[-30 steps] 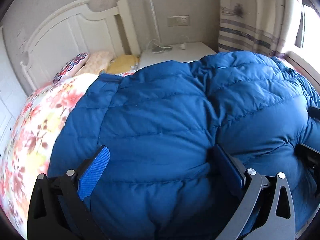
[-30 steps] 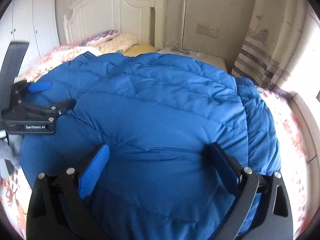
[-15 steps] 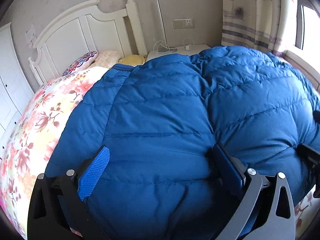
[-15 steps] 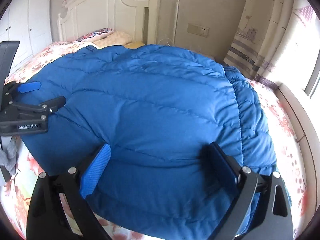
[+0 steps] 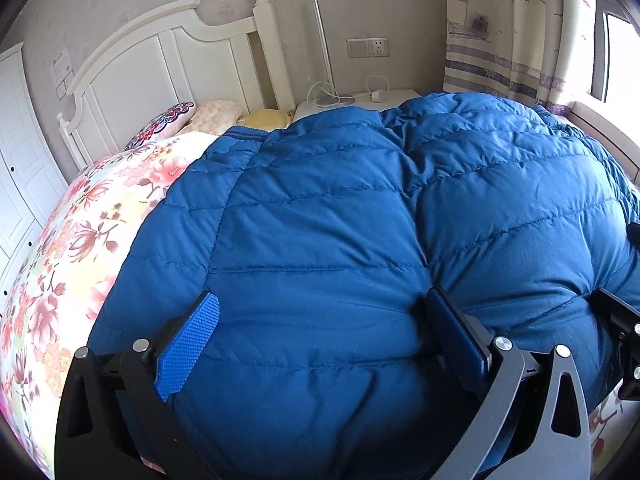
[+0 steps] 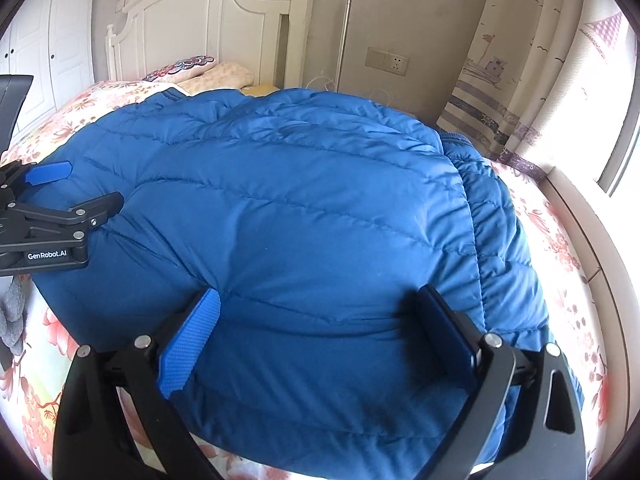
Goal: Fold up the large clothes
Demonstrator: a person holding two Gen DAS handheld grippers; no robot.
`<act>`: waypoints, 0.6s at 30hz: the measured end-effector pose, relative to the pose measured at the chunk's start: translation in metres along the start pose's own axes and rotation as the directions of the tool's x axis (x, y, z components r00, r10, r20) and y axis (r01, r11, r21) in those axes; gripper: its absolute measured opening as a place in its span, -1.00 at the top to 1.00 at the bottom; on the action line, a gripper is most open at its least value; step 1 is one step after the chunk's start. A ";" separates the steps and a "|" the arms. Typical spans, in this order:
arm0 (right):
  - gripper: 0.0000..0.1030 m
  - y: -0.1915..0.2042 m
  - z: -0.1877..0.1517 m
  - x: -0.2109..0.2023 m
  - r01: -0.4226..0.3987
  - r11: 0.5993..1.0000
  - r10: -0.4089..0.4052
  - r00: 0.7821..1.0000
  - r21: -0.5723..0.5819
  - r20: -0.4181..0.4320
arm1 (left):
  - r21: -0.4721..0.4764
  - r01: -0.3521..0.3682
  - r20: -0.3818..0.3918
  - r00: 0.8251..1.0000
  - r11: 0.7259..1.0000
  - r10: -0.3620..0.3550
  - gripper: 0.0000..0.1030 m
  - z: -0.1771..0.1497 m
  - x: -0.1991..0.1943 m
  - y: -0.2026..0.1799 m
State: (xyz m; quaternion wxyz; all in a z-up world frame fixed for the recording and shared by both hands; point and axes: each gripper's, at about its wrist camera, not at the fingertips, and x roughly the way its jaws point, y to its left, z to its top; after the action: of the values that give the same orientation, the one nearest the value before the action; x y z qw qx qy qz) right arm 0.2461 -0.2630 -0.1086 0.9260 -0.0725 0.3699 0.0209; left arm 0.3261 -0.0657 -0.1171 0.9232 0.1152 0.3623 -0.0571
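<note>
A big blue quilted down jacket (image 5: 340, 220) lies puffed up in a folded heap on the floral bedsheet (image 5: 80, 240). My left gripper (image 5: 320, 300) is open wide, and the jacket's near edge bulges between its blue-padded fingers (image 5: 188, 344). The right wrist view shows the same jacket (image 6: 320, 200), with my right gripper (image 6: 320, 296) open just as wide over its near hem. The left gripper (image 6: 94, 184) also appears at that view's left edge, open at the jacket's left side. Part of the right gripper's frame (image 5: 616, 320) shows at the left view's right edge.
A white headboard (image 5: 160, 60) and pillows (image 5: 168, 120) stand at the far end of the bed. Beside them is a white nightstand (image 5: 360, 100) with cables. A curtain (image 5: 500, 40) and window ledge (image 6: 580, 208) run along the right, and a white wardrobe (image 5: 16, 160) along the left.
Both views have pulled back and risen, so more headboard and sheet show around the jacket. The jacket's near hem now sits between the fingers. Both grippers stayed open.
</note>
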 end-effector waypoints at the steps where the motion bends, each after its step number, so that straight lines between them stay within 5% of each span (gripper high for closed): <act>1: -0.89 0.000 0.000 0.000 0.000 1.000 0.000 1.000 0.001 0.000 | -0.001 0.000 0.001 1.000 1.000 0.000 -0.91 0.000 0.000 0.000; 14: -0.94 -0.012 -0.004 -0.015 -0.041 0.998 0.041 0.999 0.057 -0.001 | 0.005 0.032 -0.007 0.999 0.999 -0.032 -0.91 -0.007 -0.012 0.009; 18: -0.94 -0.043 -0.029 -0.054 -0.128 0.972 0.121 0.991 0.199 0.049 | -0.130 0.034 0.040 0.999 0.991 -0.029 -0.91 -0.032 -0.055 0.057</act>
State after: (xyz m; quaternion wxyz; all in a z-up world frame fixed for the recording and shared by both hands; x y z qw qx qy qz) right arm 0.1911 -0.3088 -0.0872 0.9320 0.0454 0.3571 0.0428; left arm 0.2758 -0.0014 -0.0931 0.9345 0.0475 0.3493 -0.0501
